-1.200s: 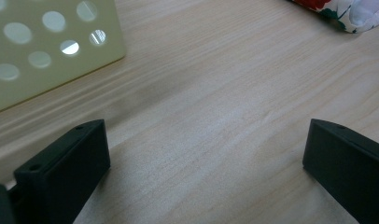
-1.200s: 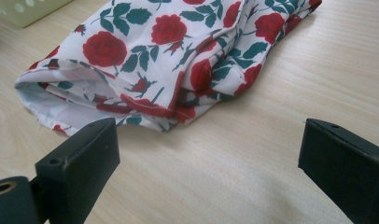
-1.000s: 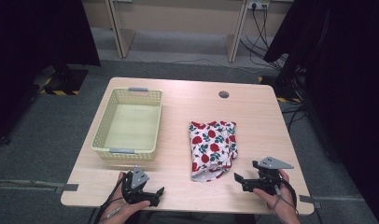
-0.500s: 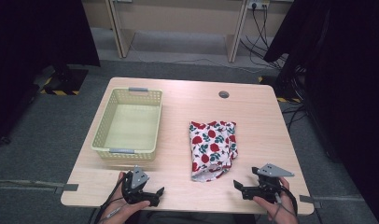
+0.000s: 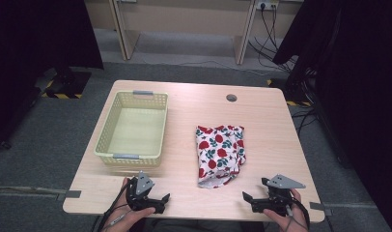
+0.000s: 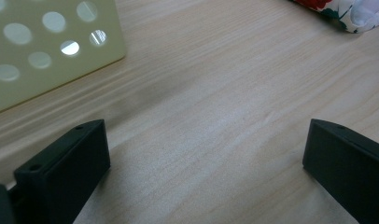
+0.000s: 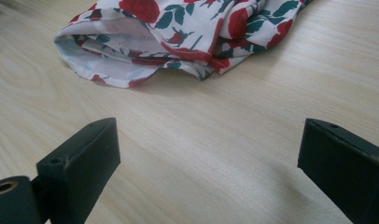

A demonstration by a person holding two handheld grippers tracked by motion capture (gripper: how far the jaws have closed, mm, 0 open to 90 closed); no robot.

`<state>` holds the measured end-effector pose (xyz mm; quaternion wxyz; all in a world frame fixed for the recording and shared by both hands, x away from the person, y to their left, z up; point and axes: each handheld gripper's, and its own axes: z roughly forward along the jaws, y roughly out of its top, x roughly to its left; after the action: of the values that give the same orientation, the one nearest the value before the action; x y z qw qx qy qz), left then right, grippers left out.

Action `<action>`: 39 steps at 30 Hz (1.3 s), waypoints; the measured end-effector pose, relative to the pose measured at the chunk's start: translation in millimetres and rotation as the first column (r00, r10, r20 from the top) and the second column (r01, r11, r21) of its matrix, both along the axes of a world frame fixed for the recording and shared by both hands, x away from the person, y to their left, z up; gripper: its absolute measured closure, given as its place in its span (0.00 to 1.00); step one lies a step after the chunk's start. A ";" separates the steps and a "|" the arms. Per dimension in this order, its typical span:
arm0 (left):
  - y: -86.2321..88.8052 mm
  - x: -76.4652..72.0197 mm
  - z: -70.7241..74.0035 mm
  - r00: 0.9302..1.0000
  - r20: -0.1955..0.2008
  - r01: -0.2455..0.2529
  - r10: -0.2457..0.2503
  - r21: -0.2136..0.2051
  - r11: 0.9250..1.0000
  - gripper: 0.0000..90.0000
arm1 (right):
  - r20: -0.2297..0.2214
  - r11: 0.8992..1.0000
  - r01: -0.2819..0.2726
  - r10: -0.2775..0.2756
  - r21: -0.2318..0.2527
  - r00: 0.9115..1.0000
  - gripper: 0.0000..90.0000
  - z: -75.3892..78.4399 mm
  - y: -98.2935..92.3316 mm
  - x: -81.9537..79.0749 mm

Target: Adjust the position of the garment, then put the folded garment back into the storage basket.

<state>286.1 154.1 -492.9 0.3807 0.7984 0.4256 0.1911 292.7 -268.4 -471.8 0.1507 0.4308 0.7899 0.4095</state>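
A folded white cloth with red roses and green leaves (image 5: 219, 153) lies right of the table's middle; its open hem (image 7: 131, 51) faces my right gripper. A pale yellow perforated basket (image 5: 131, 128) stands empty at the left. My left gripper (image 5: 155, 203) rests open near the front edge, just in front of the basket; a corner of the basket's wall (image 6: 43, 51) and a bit of the cloth (image 6: 351, 11) show beyond its jaws. My right gripper (image 5: 252, 199) is open at the front right, a short way from the cloth, with bare wood between its jaws.
The light wooden table (image 5: 276, 125) has a round cable hole (image 5: 231, 98) near its far edge. Grey floor surrounds it, with desk legs and cables behind and dark curtains at both sides.
My right gripper has drawn back a little toward the front edge of the table. The left gripper, the cloth and the basket have stayed put.
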 end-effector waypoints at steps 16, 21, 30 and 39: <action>0.2 -0.4 -0.6 1.000 0.005 -0.001 0.001 -0.005 1.000 0.00 | 0.012 1.000 0.003 -0.003 -0.012 1.000 0.07 -0.1 -2.8 -7.8; -0.1 0.0 -0.2 1.000 0.002 -0.002 0.002 -0.001 1.000 0.00 | 0.012 1.000 0.015 -0.015 -0.001 1.000 0.07 1.3 -6.6 -7.4; 0.3 -0.6 -0.9 1.000 0.008 -0.001 0.001 -0.005 1.000 0.00 | 0.007 0.999 0.029 -0.029 0.040 1.000 0.06 3.0 -10.0 -2.8; 0.0 -0.1 -0.5 1.000 0.005 -0.002 0.002 -0.001 1.000 0.00 | 0.010 0.995 0.045 -0.046 0.086 0.999 0.01 8.4 -11.1 9.7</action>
<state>286.0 154.1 -493.3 0.3821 0.7972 0.4257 0.1930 302.4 -279.5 -463.4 0.1462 0.4521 0.7608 0.4420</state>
